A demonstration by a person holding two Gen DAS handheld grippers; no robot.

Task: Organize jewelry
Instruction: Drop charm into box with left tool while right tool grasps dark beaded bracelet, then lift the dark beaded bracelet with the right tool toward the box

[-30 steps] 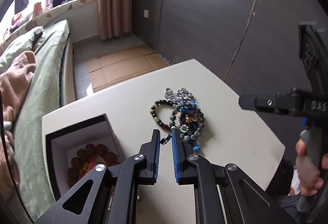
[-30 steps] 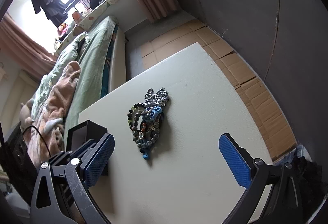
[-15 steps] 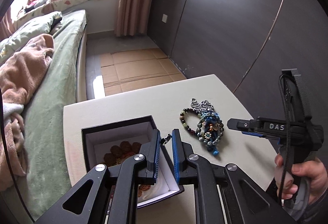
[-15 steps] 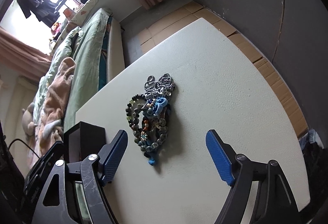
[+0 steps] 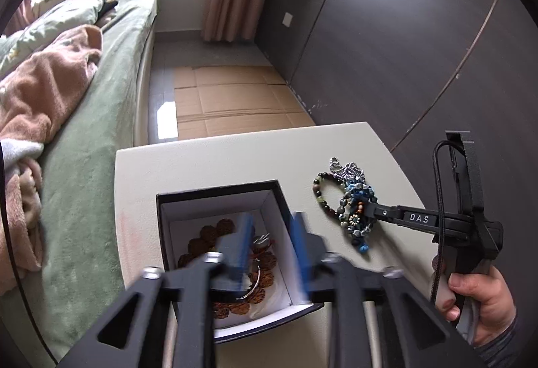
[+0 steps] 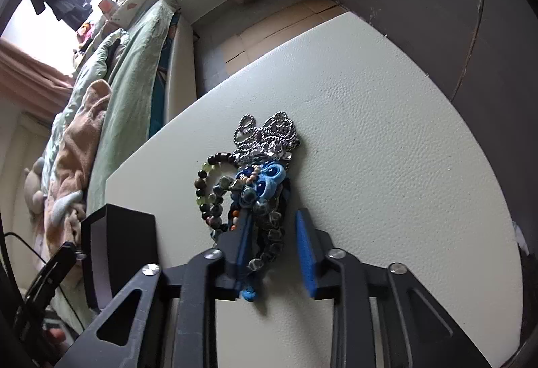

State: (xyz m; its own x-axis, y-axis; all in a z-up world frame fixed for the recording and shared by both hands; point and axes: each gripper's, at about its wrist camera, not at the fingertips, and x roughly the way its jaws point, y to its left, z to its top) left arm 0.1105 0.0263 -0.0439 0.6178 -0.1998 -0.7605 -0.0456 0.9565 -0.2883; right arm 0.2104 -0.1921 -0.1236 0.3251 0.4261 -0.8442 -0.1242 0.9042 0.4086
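Left gripper [image 5: 270, 242] jaws spread over the box [image 5: 215, 196]; right gripper [image 6: 274, 242] jaws spread astride the bracelet pile [image 6: 255, 179], mid-table [image 6: 386, 132].

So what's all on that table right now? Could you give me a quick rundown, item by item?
Surface: pale textured table, beside a bed.
Job's things: pile of beaded bracelets and a silver chain lying on the table; open black box with brown bead jewelry inside.
Clutter: nothing seen on the table besides these.
Grippers: left tongs open, above the box, holding nothing. Right tongs open, straddling the near end of the pile, not closed on it.
Cables: black cord along the right handle.
Surroundings: green bed with pink blanket, cardboard on the floor, dark wall panels, curtain.
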